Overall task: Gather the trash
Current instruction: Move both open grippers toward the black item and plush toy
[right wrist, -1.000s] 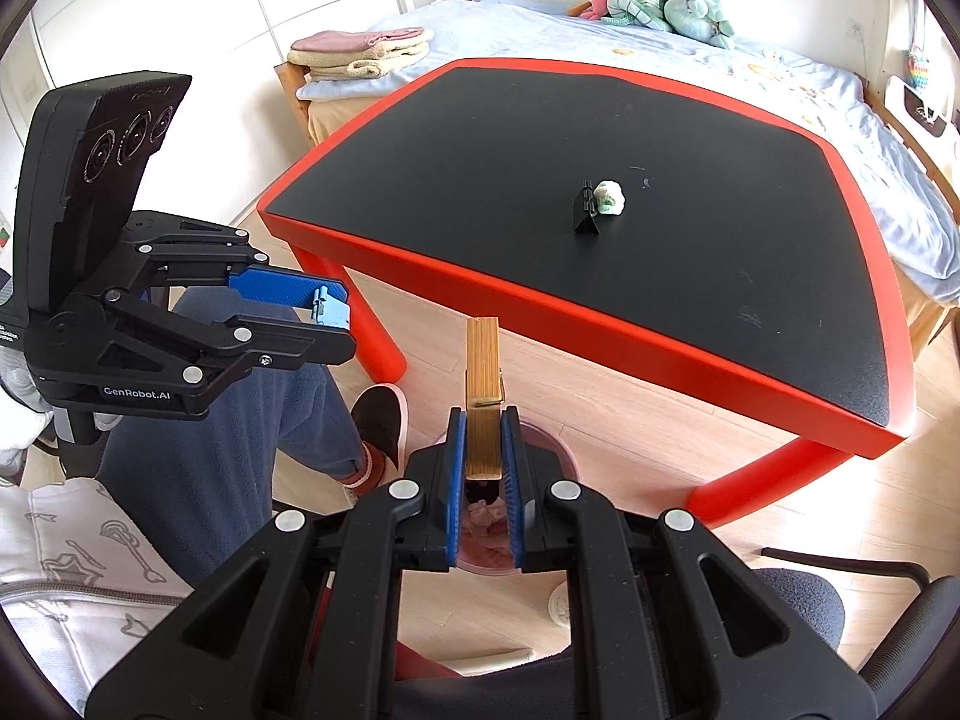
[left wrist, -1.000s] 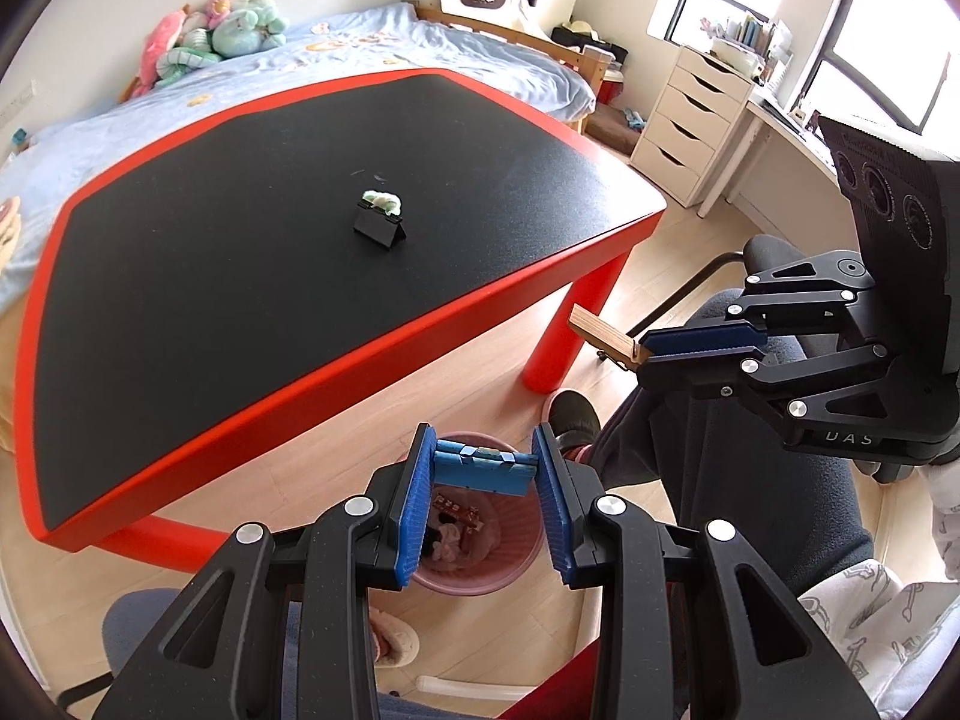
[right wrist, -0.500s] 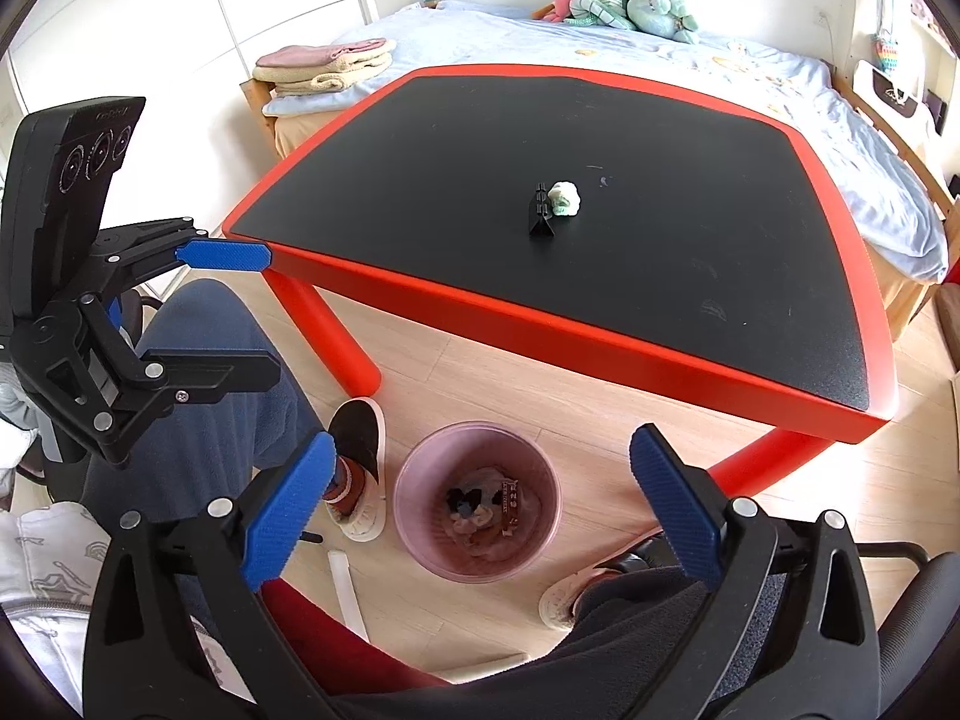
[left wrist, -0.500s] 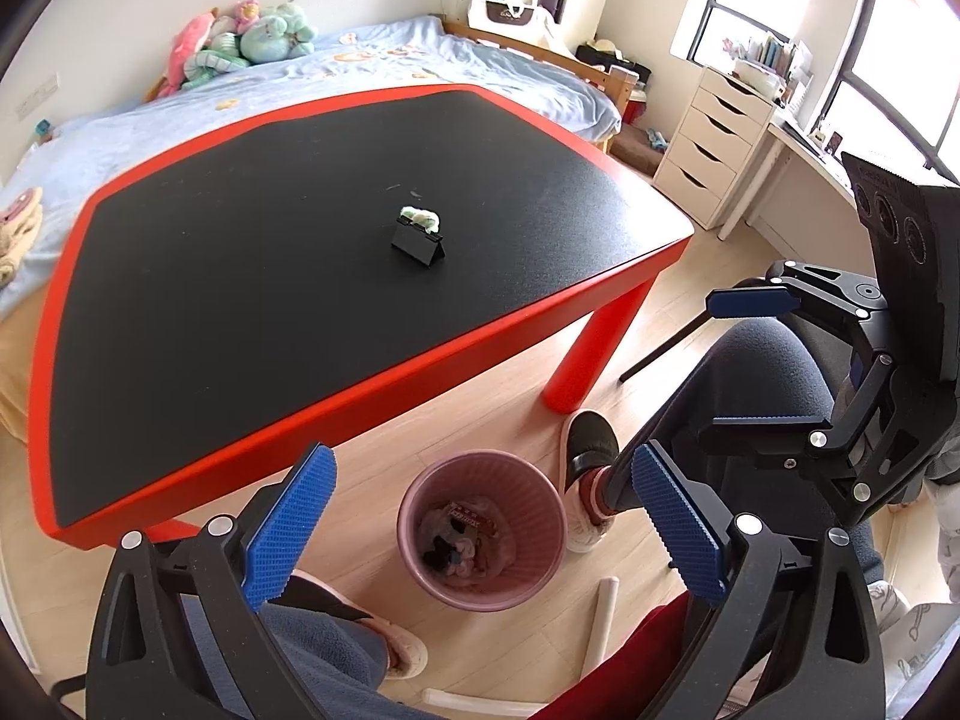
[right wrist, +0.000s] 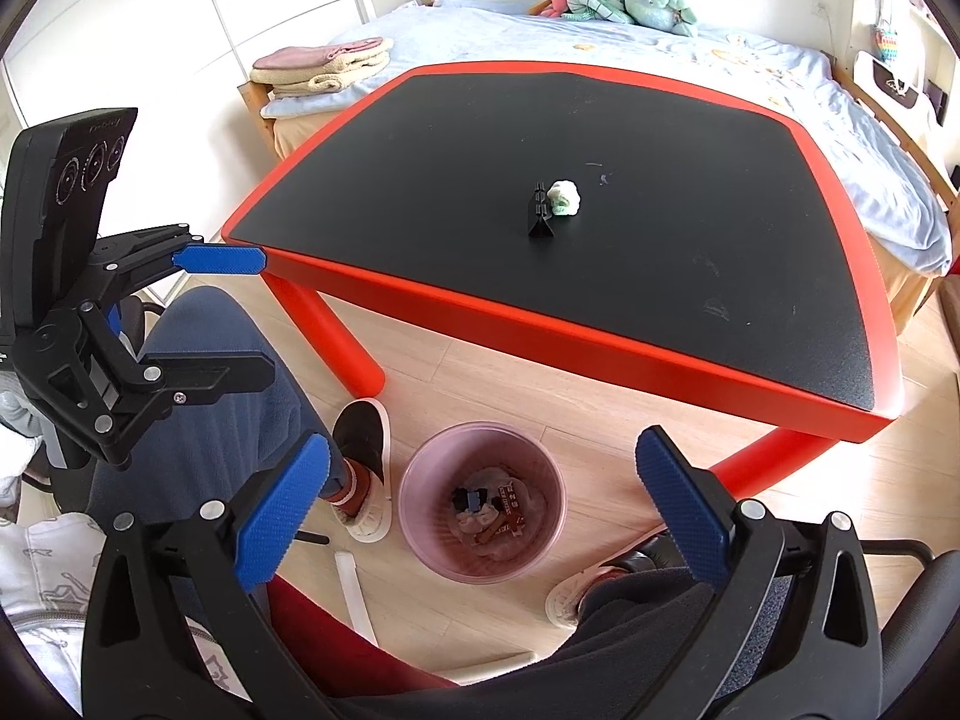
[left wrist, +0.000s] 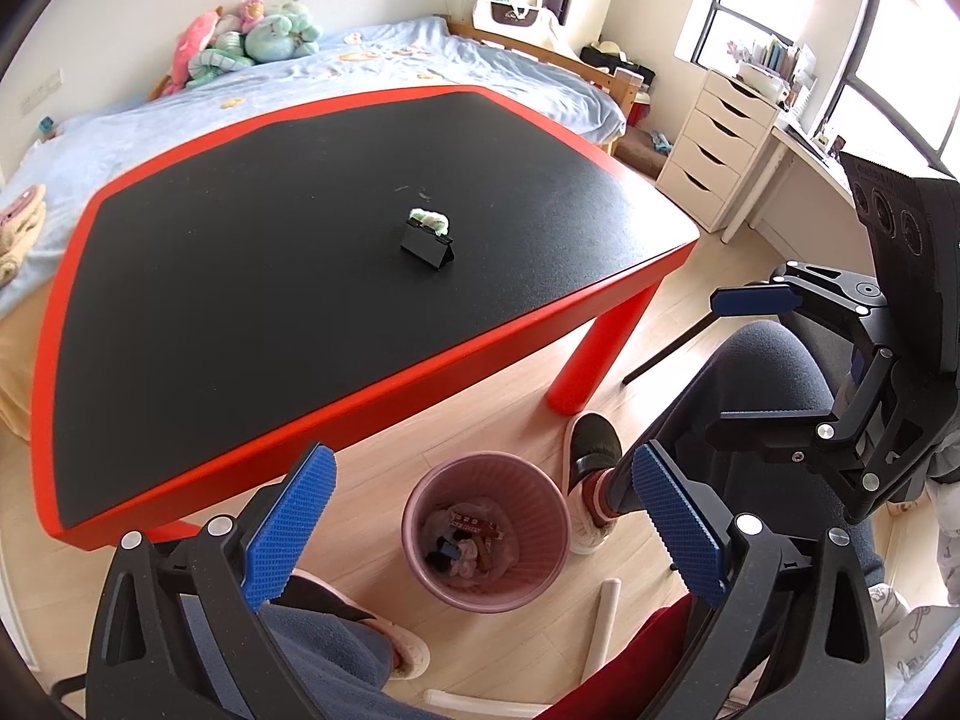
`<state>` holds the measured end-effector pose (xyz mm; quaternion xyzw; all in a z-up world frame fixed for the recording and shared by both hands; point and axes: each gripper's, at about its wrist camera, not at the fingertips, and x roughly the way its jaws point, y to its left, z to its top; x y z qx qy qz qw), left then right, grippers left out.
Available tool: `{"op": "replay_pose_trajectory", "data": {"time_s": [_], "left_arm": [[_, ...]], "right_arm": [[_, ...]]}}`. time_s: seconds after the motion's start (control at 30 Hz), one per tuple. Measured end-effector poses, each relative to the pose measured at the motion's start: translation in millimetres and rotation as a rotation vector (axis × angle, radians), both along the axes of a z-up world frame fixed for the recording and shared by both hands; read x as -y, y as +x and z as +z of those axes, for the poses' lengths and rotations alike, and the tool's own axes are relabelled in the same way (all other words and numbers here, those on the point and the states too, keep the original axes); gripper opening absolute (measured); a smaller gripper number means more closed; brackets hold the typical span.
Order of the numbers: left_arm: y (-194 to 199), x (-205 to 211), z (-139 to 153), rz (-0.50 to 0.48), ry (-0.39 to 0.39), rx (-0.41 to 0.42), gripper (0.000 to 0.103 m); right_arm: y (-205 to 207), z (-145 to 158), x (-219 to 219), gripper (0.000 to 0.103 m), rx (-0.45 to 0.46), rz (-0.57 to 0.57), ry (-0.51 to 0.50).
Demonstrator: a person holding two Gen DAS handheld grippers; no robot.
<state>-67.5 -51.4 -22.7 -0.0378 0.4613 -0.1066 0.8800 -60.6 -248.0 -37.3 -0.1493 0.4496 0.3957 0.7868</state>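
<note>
Your claws hang wide open over the pink bin, beside the black tabletop.

The red-edged tabletop stands in a bedroom, a bed behind it and wood floor below. On it a black clip touches a pale green wad. Your left claw and right claw both gape, holding nothing. The bin on the floor holds wrappers and scraps.

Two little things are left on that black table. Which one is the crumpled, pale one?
The pale green wad, lying right beside the black folded clip, on its far side in the left view. The clip is dark, angular and tent-shaped; the wad is soft and lumpy.
</note>
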Motion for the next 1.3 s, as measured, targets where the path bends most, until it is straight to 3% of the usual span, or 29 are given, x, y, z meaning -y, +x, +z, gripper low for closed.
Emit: {"op": "replay_pose_trajectory", "data": {"time_s": [0.33, 0.83, 1.3], "left_arm": [[21.6, -10.6, 11.1, -0.018, 0.022, 0.035, 0.095], [71.9, -17.0, 14.2, -0.112, 0.065, 0.052, 0.095], [127.5, -18.5, -17.3, -0.210, 0.073, 0.025, 0.095]], "right_arm": [[19.6, 17.9, -4.1, 0.100, 0.027, -0.005, 0.020], [79.9, 34.8, -23.3, 0.100, 0.067, 0.005, 0.000], [143.6, 3.6, -45.8, 0.100, 0.028, 0.005, -0.054]]}}
